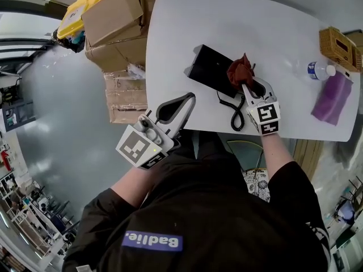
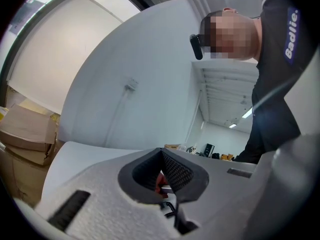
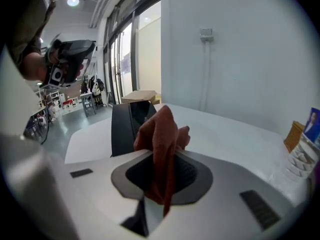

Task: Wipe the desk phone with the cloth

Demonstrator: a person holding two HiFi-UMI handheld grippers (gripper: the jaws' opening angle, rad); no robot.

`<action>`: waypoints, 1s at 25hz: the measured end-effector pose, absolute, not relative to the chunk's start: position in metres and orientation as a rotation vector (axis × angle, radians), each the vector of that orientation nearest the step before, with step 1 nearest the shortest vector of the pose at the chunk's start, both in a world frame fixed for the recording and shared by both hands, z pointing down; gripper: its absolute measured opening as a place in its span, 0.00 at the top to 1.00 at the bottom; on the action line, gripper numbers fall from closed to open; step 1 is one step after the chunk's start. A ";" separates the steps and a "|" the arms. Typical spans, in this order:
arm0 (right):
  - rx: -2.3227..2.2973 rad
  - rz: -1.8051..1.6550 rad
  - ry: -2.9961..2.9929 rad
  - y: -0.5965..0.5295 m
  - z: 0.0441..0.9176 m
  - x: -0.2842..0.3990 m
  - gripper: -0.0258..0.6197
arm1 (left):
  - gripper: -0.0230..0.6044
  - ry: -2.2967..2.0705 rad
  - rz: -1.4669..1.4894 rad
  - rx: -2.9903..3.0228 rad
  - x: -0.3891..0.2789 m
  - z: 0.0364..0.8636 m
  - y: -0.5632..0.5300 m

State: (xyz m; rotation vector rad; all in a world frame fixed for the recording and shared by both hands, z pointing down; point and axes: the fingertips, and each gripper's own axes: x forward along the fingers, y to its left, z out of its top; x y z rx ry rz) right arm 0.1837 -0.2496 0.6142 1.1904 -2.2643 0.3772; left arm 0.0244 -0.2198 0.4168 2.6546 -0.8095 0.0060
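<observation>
Nearest the person, the left tongs (image 1: 190,97) hang at the tabletop's (image 1: 227,21) front edge, pressed together on nothing. Farther in, the right tongs (image 1: 245,84) pinch the reddish-brown cloth (image 1: 239,69) tight against the black desk phone (image 1: 211,67), which lies mid-tabletop.

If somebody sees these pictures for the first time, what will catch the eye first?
The crumpled reddish-brown cloth stands out first: the right tool is shut on it over the black desk phone in the middle of the white table. Next comes the left tool, shut and empty, held by the table's near edge. A purple cloth lies at the table's right end.
</observation>
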 end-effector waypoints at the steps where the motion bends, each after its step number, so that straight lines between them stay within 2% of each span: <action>1: 1.203 0.385 -2.254 -0.247 0.612 0.185 0.87 | 0.95 -0.803 0.006 2.656 0.024 0.417 -0.218; 5: 1.234 0.374 -2.287 -0.244 0.590 0.172 0.87 | 0.95 -0.778 0.013 2.664 0.020 0.413 -0.210; 12: 1.153 0.288 -2.472 -0.262 0.536 0.092 0.87 | 0.95 -0.810 0.007 2.669 0.002 0.399 -0.197; 17: 1.073 0.263 -2.504 -0.275 0.533 0.053 0.87 | 0.95 -0.860 0.009 2.658 -0.015 0.397 -0.190; 25: 1.031 0.308 -2.452 -0.261 0.567 0.068 0.87 | 0.95 -0.896 0.015 2.636 -0.017 0.404 -0.190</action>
